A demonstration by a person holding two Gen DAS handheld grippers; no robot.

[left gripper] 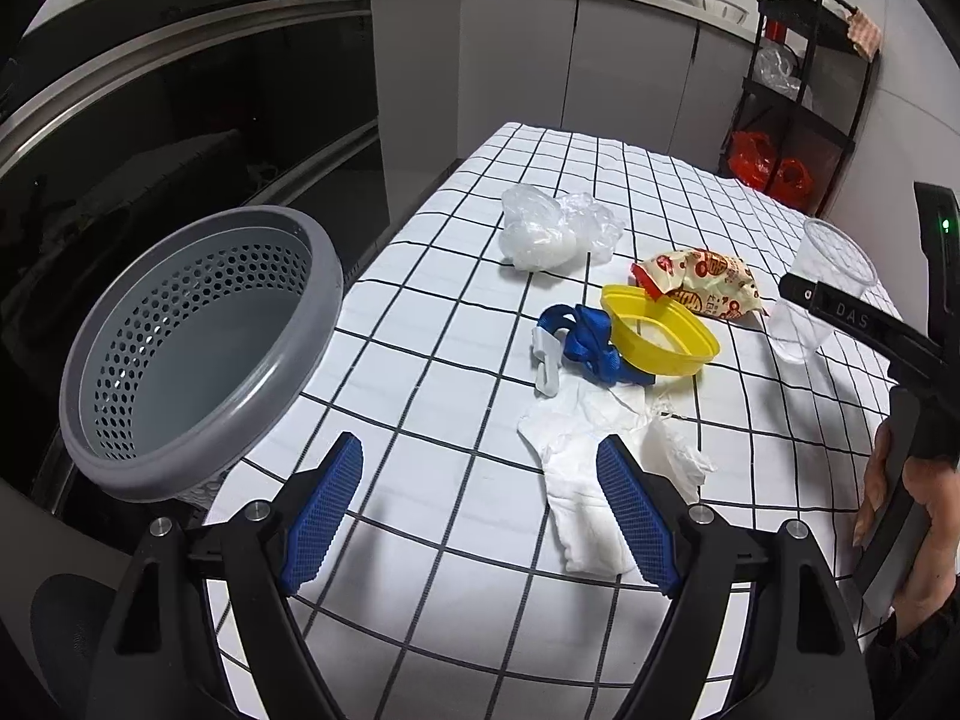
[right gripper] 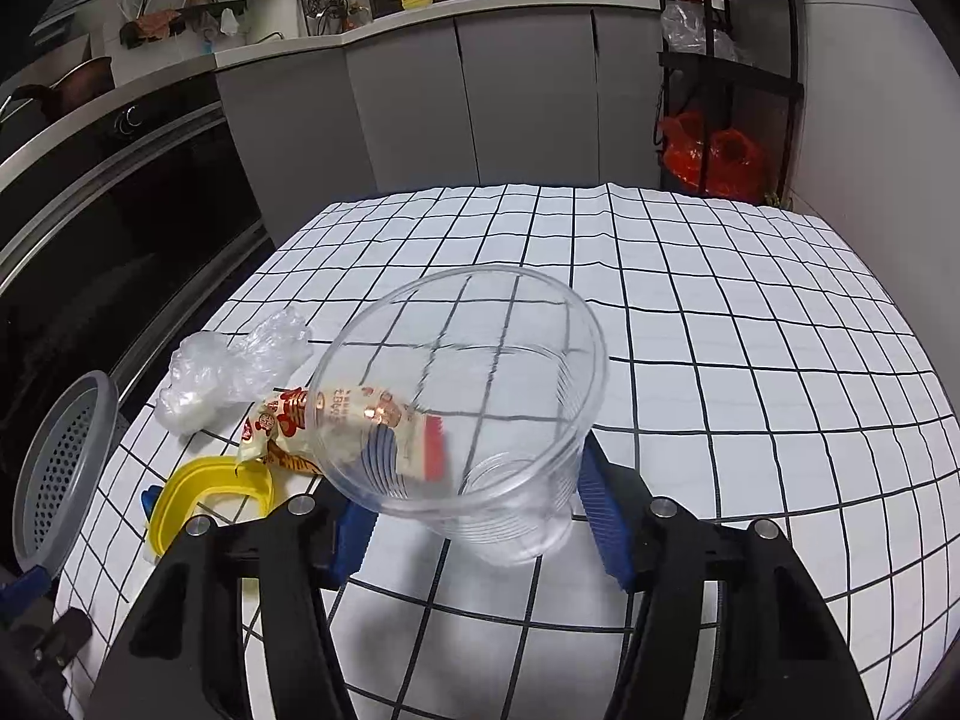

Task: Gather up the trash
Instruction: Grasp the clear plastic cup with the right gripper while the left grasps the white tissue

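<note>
My right gripper (right gripper: pixel 474 510) is shut on a clear plastic cup (right gripper: pixel 474 420) and holds it above the checked table; the cup also shows in the left wrist view (left gripper: pixel 822 288). My left gripper (left gripper: pixel 480 510) is open and empty above a crumpled white tissue (left gripper: pixel 588 480). A grey perforated basket (left gripper: pixel 198 348) stands at the table's left edge, also in the right wrist view (right gripper: pixel 60 468). On the table lie a yellow plastic piece (left gripper: pixel 660 330), a blue strap (left gripper: pixel 582 348), a printed snack wrapper (left gripper: pixel 702 282) and a clear plastic bag (left gripper: pixel 552 228).
The table with a white checked cloth (right gripper: pixel 720 360) fills the middle. A dark oven front (left gripper: pixel 180 120) and grey cabinets (right gripper: pixel 480 96) lie behind. A black shelf rack with red bags (right gripper: pixel 720 150) stands at the far right.
</note>
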